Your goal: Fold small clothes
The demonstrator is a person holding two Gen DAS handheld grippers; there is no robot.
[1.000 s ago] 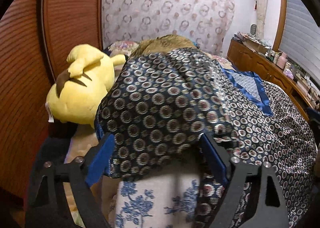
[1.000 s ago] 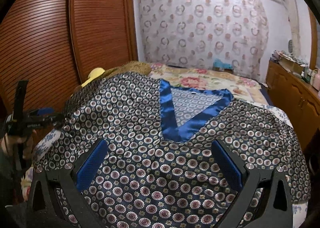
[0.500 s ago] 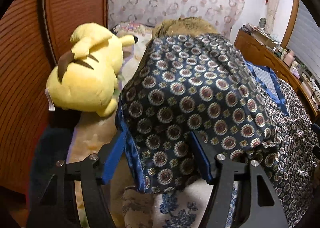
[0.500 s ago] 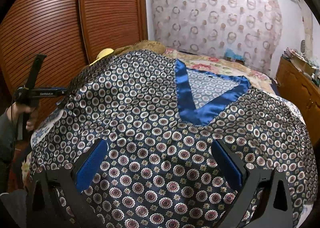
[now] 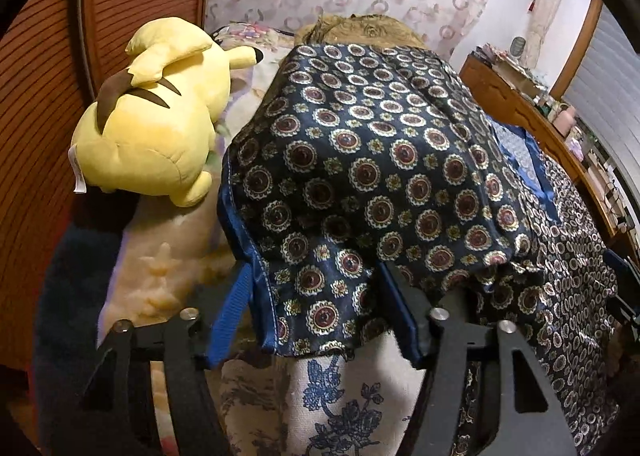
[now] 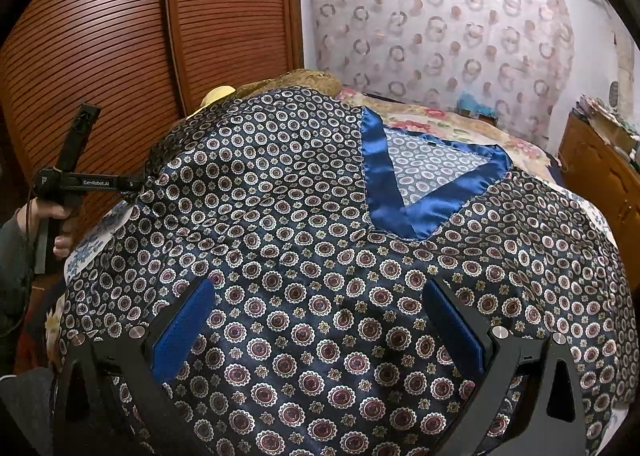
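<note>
Navy satin V-neck top (image 6: 312, 240) with a printed medallion pattern and bright blue trim, spread wide over the bed (image 6: 448, 124); fills most of the right wrist view, neckline at upper right of centre. In the left wrist view its sleeve end (image 5: 360, 184) takes the middle of the frame, blue-edged hem at left.

Bed under it: floral cover visible at the far side in the right view, a white-and-blue floral cloth (image 5: 340, 396) at bottom centre of the left view.

Brown slatted wardrobe doors (image 6: 120, 36) along the left of both frames; ring-patterned curtain (image 6: 440, 28) across the top.

Yellow plush toy (image 5: 156, 112) with brown stripes, left of centre in the left view, just beside the sleeve.

Left gripper (image 5: 316, 316): jaws have just been closing, sleeve edge lying between the blue pads; the left pad meets the hem, full pinch not clear. From the right view the same gripper sits at the left edge, a hand (image 6: 52, 220) on its handle.

Right gripper (image 6: 320, 332): jaws wide apart, fabric beneath and between them, pads not pressing.
</note>
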